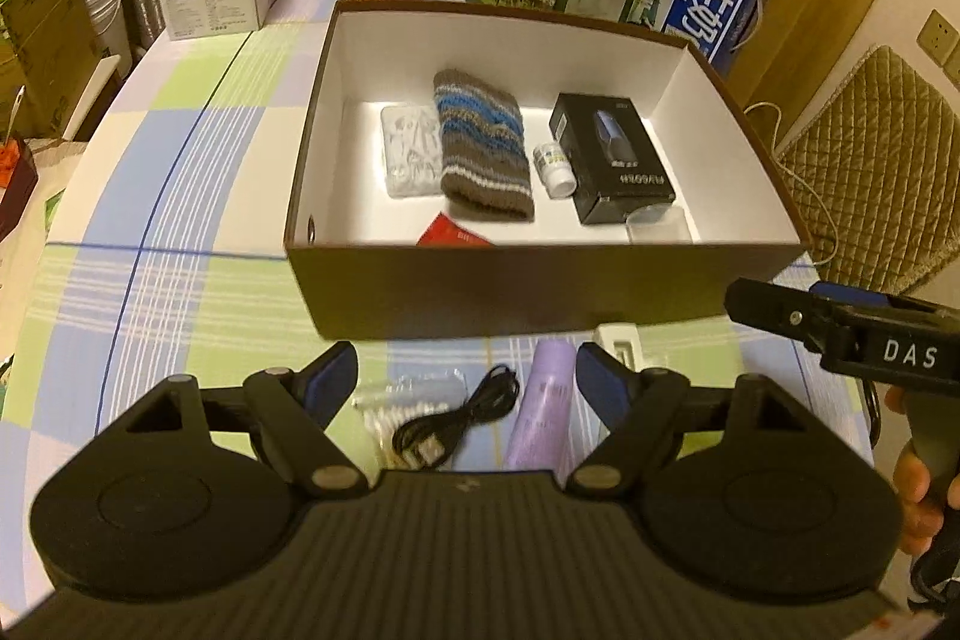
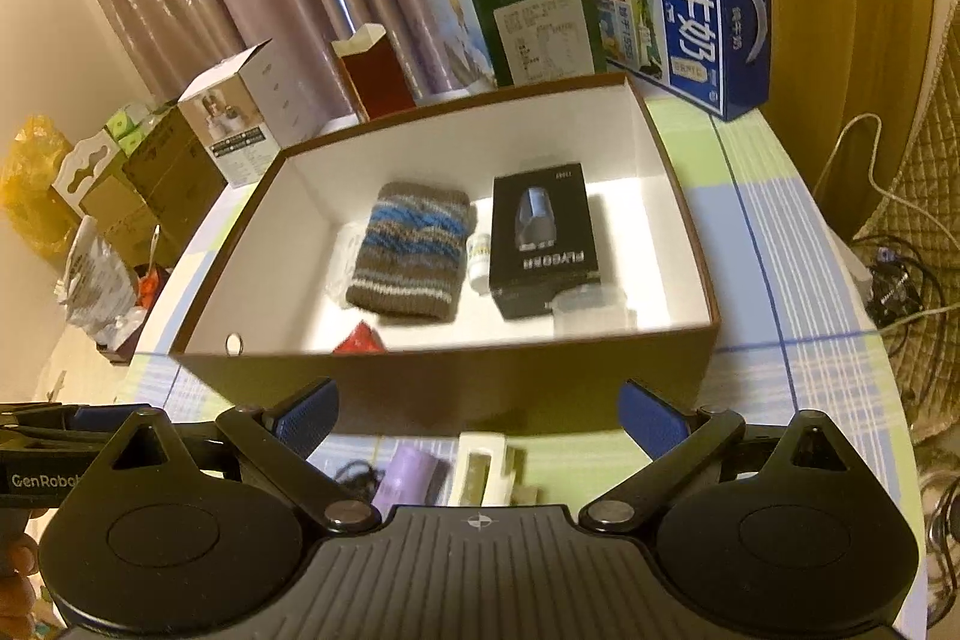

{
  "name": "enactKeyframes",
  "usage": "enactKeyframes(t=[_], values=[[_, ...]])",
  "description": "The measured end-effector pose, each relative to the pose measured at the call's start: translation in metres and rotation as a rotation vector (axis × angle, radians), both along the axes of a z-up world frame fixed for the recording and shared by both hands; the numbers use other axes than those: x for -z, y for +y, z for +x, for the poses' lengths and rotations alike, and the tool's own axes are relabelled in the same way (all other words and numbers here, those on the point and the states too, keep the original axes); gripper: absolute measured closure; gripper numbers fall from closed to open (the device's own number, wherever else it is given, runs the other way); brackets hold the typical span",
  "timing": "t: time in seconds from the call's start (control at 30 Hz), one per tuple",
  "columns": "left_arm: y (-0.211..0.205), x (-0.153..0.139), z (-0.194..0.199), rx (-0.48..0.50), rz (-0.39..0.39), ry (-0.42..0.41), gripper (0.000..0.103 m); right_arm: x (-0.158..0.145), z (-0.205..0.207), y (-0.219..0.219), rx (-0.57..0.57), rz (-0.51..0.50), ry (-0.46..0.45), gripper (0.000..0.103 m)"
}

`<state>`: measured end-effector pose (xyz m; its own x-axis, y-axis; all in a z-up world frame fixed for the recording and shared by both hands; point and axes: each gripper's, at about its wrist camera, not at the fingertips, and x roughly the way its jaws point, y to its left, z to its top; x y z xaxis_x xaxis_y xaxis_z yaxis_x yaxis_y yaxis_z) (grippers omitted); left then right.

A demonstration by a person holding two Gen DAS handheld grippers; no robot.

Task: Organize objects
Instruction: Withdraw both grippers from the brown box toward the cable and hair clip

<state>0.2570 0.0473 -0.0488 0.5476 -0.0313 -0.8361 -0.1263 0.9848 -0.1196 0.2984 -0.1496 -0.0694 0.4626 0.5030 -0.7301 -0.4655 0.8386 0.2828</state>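
Inside, the brown cardboard box (image 1: 540, 292) on the checked desk (image 1: 180, 196) holds a striped knitted pouch (image 1: 483, 145), a black product box (image 1: 612, 157), a small white bottle (image 1: 555, 169), a clear packet (image 1: 408, 151) and a red packet (image 1: 450, 232). Just in front of it lie a purple bottle (image 1: 540, 400), a coiled black cable (image 1: 456, 415), cotton swabs (image 1: 384, 415) and a white item (image 2: 486, 466). Above these, the left claw (image 1: 465, 382) and right claw (image 2: 477, 415) both hang released, holding nothing. Milk cartons (image 2: 708, 10) stand behind.
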Motion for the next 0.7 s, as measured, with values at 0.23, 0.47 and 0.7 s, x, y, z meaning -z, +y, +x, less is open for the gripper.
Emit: enactKeyframes(t=[0.23,0.47,0.7], values=[[-0.003,0.007,-0.023,-0.017,0.014,0.027,0.026,0.011,-0.023,-0.005,-0.019,-0.018,0.044,0.006],[-0.006,0.017,-0.040,-0.028,0.029,0.060,0.026,0.029,-0.040,-0.008,-0.034,-0.057,0.087,0.006],[-0.004,0.027,-0.047,-0.047,0.036,0.091,0.026,0.042,-0.047,-0.012,-0.039,-0.076,0.117,0.006]])
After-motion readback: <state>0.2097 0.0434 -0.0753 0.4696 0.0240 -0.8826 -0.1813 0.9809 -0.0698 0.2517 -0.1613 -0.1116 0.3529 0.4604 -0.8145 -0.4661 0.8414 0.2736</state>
